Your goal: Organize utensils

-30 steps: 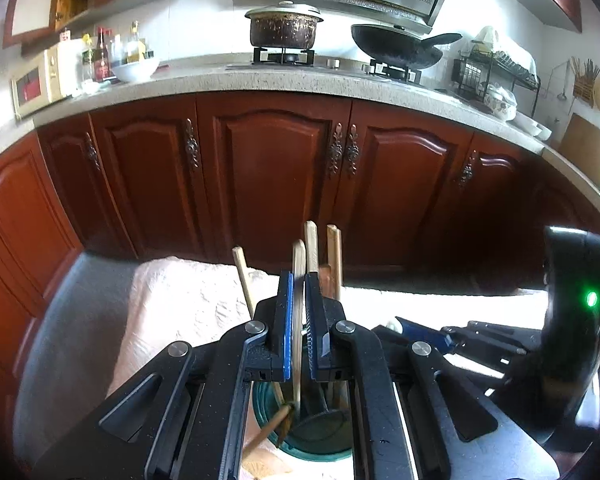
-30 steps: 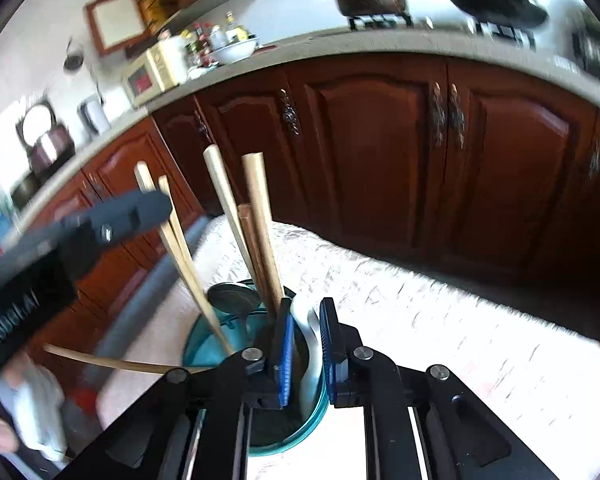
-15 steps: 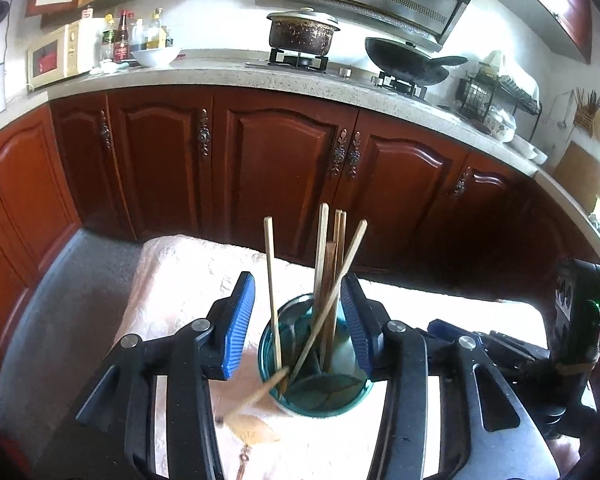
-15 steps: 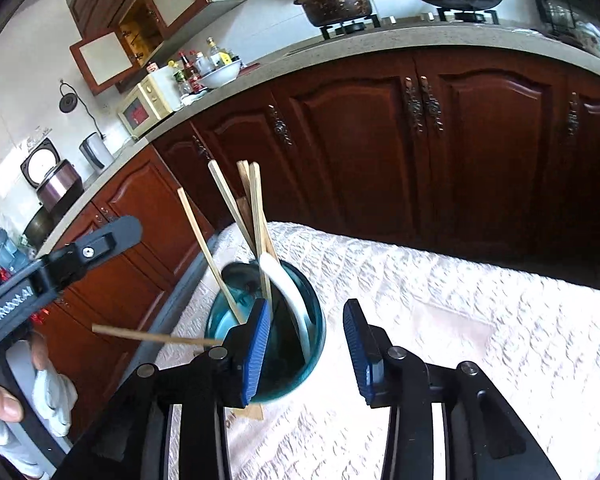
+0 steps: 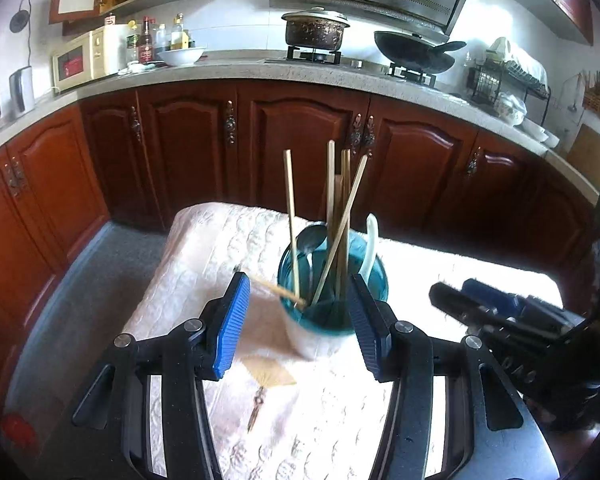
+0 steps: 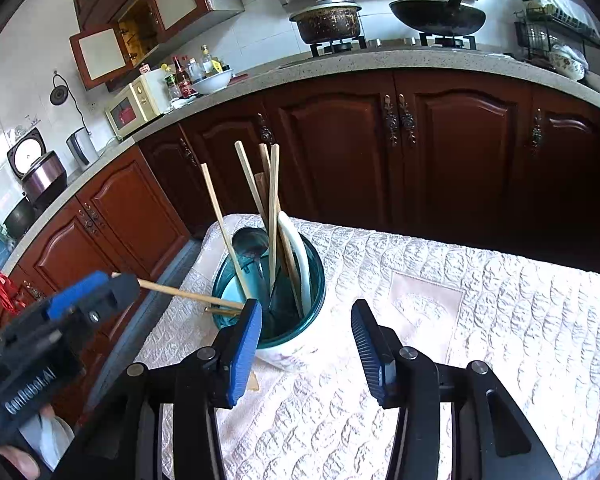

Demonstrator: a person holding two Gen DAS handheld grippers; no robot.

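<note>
A teal utensil cup point(image 5: 364, 280) stands on the quilted table cover; it also shows in the right wrist view point(image 6: 316, 280). It holds several wooden chopsticks point(image 5: 289, 208), a white spoon point(image 5: 370, 244) and a dark metal spoon point(image 5: 312, 236). One chopstick point(image 6: 188, 293) leans out over the cup's near rim toward the left. My left gripper point(image 5: 300, 320) is open and empty just in front of the cup. My right gripper point(image 6: 306, 340) is open and empty, in front of the cup and a little to its right.
The white quilted table cover point(image 6: 480, 300) spreads around the cup. A small fan-shaped trinket point(image 5: 266, 376) lies on it near my left gripper. Dark wooden cabinets point(image 5: 300, 152) and a countertop with pot and wok stand behind. The floor point(image 5: 80, 300) drops away at left.
Both grippers have opened, let go of the utensils and drawn back from the cup. The chopstick and white spoon now rest in the cup.
</note>
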